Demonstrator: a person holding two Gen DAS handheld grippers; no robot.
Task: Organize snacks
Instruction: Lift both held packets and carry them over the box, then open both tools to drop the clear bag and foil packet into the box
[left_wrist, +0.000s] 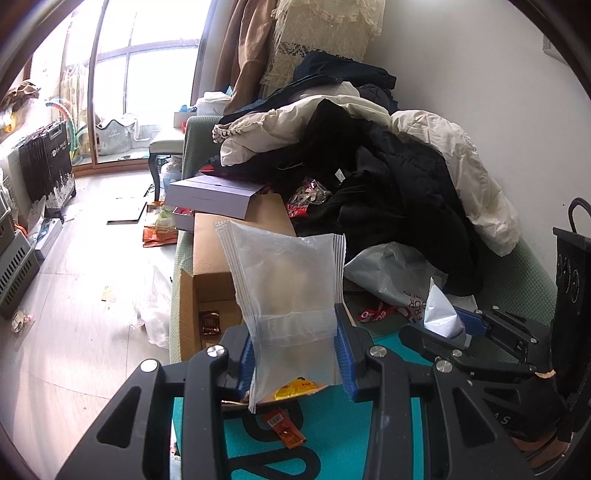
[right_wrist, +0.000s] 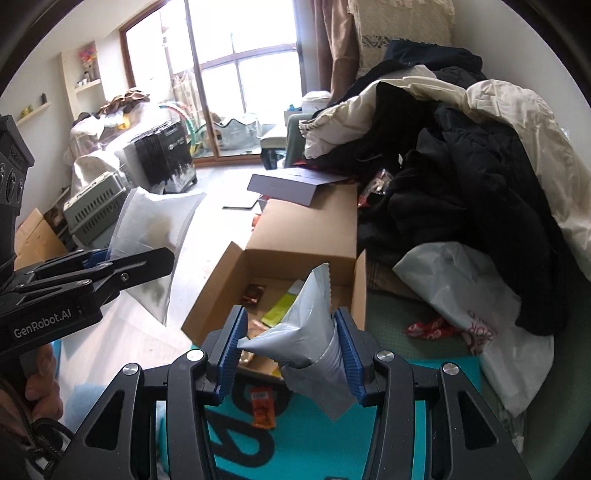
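My left gripper (left_wrist: 295, 350) is shut on a frosted clear snack bag (left_wrist: 284, 280), held upright above the teal mat (left_wrist: 332, 435). It also shows in the right wrist view (right_wrist: 155, 236), to the left of the box. My right gripper (right_wrist: 288, 347) is shut on a silver foil snack packet (right_wrist: 306, 325), held just in front of the open cardboard box (right_wrist: 295, 236). The box holds a brown packet (right_wrist: 253, 293) and a yellow-green packet (right_wrist: 280, 310). A small orange snack packet (right_wrist: 262, 406) lies on the mat below both grippers.
A heap of black and cream clothes (right_wrist: 461, 166) covers the sofa to the right. A white plastic bag (right_wrist: 472, 314) and a red wrapper (right_wrist: 428, 328) lie beside the box. A purple flat box (right_wrist: 291, 184) rests on the far flap. The floor lies to the left.
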